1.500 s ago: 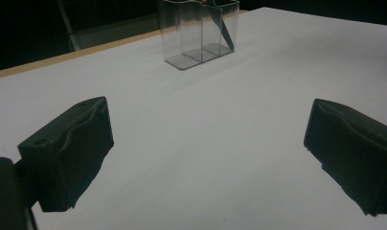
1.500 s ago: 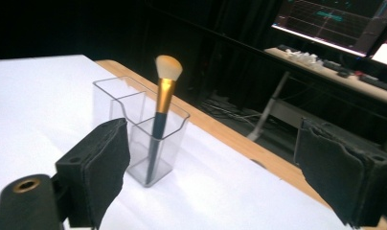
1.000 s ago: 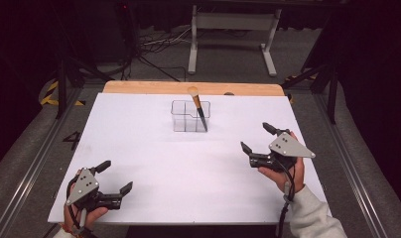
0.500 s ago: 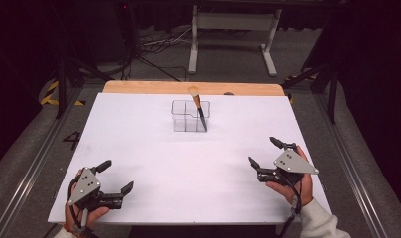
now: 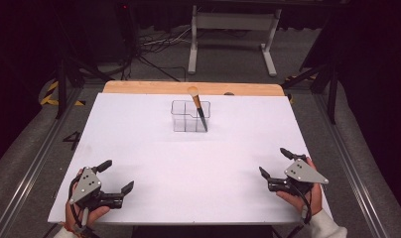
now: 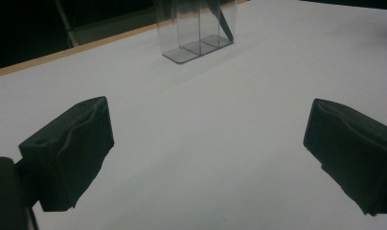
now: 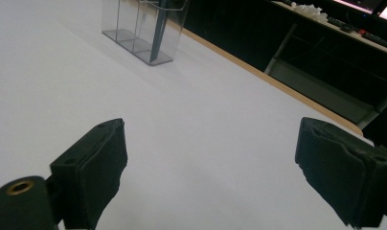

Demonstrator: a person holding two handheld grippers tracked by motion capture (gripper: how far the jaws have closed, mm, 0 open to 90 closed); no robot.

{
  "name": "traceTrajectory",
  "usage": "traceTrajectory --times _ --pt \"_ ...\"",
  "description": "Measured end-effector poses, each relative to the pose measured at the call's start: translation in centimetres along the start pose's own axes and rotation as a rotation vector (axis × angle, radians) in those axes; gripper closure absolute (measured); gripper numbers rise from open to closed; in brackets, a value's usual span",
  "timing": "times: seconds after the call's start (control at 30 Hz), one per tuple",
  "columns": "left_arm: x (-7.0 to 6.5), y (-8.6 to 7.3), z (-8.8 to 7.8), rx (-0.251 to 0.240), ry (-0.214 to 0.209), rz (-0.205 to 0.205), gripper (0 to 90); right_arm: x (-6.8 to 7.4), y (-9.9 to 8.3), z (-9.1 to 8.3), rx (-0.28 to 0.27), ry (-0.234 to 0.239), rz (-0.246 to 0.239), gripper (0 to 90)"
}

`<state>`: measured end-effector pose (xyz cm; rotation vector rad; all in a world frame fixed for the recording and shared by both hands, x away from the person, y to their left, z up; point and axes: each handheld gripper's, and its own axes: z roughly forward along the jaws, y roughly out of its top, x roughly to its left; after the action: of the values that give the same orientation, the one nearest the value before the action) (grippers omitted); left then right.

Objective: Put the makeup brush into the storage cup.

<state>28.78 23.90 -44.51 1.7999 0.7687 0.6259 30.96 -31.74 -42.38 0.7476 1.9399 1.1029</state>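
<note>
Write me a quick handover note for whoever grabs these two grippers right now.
Left gripper: open, empty, at the near left corner of the white table.
Right gripper: open, empty, at the near right edge.
The makeup brush stands tilted, bristles up, in the right-hand compartment of the clear organizer near the table's far edge.
Done: the brush is in the organizer.
Left: nothing else is out on the table to handle; probably just keep both grippers parked.

Clear organizer (image 7: 142,28), brush handle (image 7: 159,29), white table (image 7: 191,124)
</note>
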Motion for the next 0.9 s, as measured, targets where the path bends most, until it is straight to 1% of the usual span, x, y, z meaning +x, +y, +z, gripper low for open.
traceTrajectory --times 0.07,0.13,0.3,0.33,0.4,0.43,0.47,0.57,0.63,0.77,0.83,0.9 --pt "0.0 0.1 0.2 0.004 -0.003 0.003 3.8 -0.2 -0.4 -0.4 0.003 -0.002 0.010 11.4" --pt "-0.1 0.2 0.4 0.007 -0.006 0.011 3.8 -0.4 -0.8 -0.8 0.001 0.003 0.035 11.2" --pt "-0.2 0.3 0.5 0.004 -0.009 0.017 3.8 -0.5 -1.9 -1.8 0.021 0.008 0.041 10.0" --pt "-0.2 0.3 0.5 0.002 -0.008 0.021 3.8 -0.6 -2.2 -2.2 0.017 0.013 0.063 9.9" --pt "-0.2 0.3 0.5 0.001 -0.007 0.017 3.8 -0.6 -2.4 -2.4 0.019 0.013 0.071 9.7" --pt "-0.2 0.4 0.5 0.004 -0.006 0.025 3.8 -0.6 -2.6 -2.7 0.033 -0.001 0.077 9.2" --pt "-0.2 0.4 0.5 0.004 -0.006 0.025 3.8 -0.6 -2.6 -2.7 0.033 -0.001 0.077 9.2" --pt "-0.4 0.4 0.5 0.005 -0.004 0.031 3.8 -0.8 -3.0 -3.1 0.029 -0.006 0.118 8.9" --pt "-0.4 0.5 0.4 0.004 -0.003 0.036 3.8 -0.9 -3.0 -3.1 0.033 -0.018 0.112 8.9" --pt "-0.6 0.6 0.5 0.001 -0.005 0.041 3.8 -0.7 -3.0 -3.0 0.030 -0.014 0.114 9.0" --pt "-0.6 0.6 0.6 0.002 -0.008 0.047 3.7 -0.3 -3.0 -3.0 0.038 -0.015 0.087 9.0" --pt "-0.6 0.6 0.6 0.001 -0.014 0.048 3.8 -0.1 -2.9 -3.0 0.034 -0.024 0.079 9.2"
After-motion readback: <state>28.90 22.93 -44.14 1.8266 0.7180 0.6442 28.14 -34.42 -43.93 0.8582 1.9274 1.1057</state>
